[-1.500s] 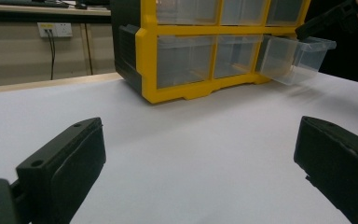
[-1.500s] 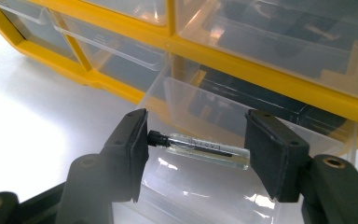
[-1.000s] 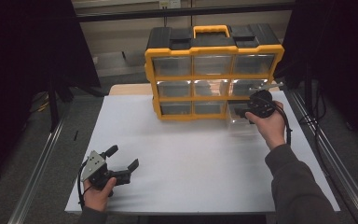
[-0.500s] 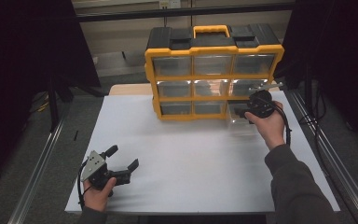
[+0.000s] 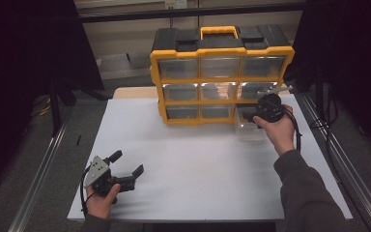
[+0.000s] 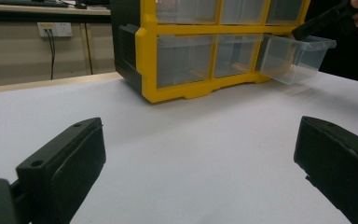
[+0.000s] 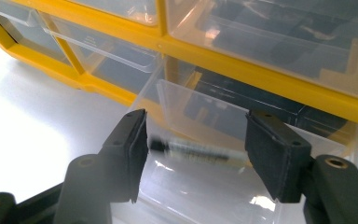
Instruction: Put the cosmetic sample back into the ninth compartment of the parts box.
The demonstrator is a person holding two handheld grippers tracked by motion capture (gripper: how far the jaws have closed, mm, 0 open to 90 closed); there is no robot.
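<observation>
The move is judged to turn on the right gripper point(image 7: 193, 135) and the pulled-out drawer point(image 7: 191, 105) directly beneath it. This clear drawer is drawn forward from the bottom-right bay of the yellow organizer point(image 5: 222, 50), and the gripper is held over its open top, pointing toward the cabinet.

A slim dark thing point(image 7: 196, 151) is seen between the two black pads. Its long axis runs straight across the gap, from one pad toward the other, roughly parallel to the drawer's front. The jaws have just been opening. The thing is smeared in the right gripper view, so it probably hangs free of the pads and is dropping, though a last light contact at the left pad cannot be ruled out. The inside of the drawer lies straight below it, so only a clean release is judged to be needed, with no sideways travel.

The left gripper point(image 5: 128, 164) is rested on the white table point(image 5: 198, 193) near the front-left corner. It is well apart from the organizer, with its jaws spread wide and nothing in them. The right hand is by far the nearer one.
</observation>
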